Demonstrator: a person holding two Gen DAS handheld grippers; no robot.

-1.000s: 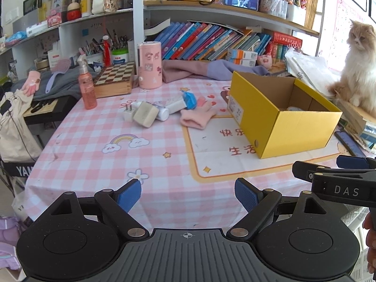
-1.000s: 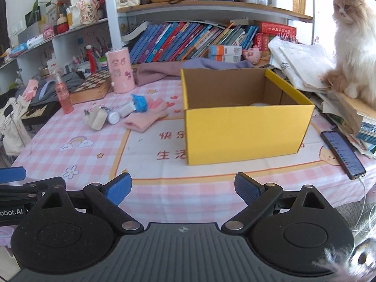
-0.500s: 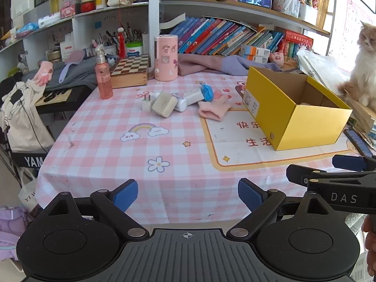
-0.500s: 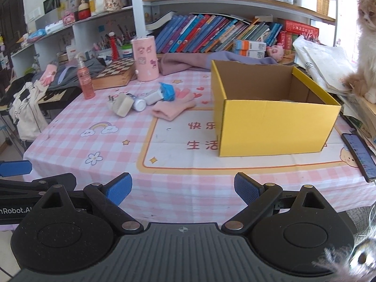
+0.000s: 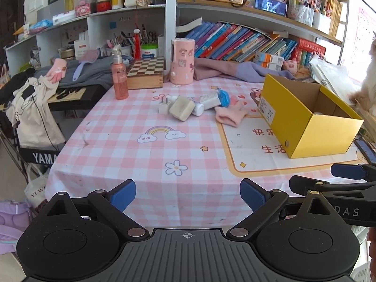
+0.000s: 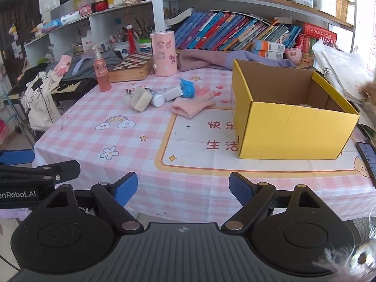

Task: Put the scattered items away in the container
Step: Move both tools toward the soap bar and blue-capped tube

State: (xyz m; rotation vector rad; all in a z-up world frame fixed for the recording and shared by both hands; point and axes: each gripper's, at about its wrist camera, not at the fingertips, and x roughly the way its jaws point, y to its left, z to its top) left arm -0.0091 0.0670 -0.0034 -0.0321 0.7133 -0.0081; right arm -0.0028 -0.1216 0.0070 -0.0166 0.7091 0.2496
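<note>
A yellow cardboard box (image 5: 303,122) (image 6: 291,131) stands open on the right of the pink checked tablecloth. Left of it lies a small heap: a white plug adapter (image 5: 164,104), a beige block (image 5: 182,111) (image 6: 141,98), a white tube with a blue wrapper (image 5: 215,99) (image 6: 178,90) and a pink glove (image 5: 231,115) (image 6: 191,105). My left gripper (image 5: 188,193) hangs off the table's near edge with its jaws opening and nothing between them. My right gripper (image 6: 183,186) is beside it, jaws closing, also with nothing between them.
A pink pump bottle (image 5: 119,77), a chessboard box (image 5: 145,71) and a pink cylinder (image 5: 182,62) stand at the back. Shelves of books rise behind. A cat (image 5: 371,80) sits on papers at the right, a phone (image 6: 366,157) lies near the box. A keyboard and bags stand left.
Both grippers have drawn back from the table and swung left, so the box and heap look smaller. The left jaws stand wider, the right jaws a little narrower.
</note>
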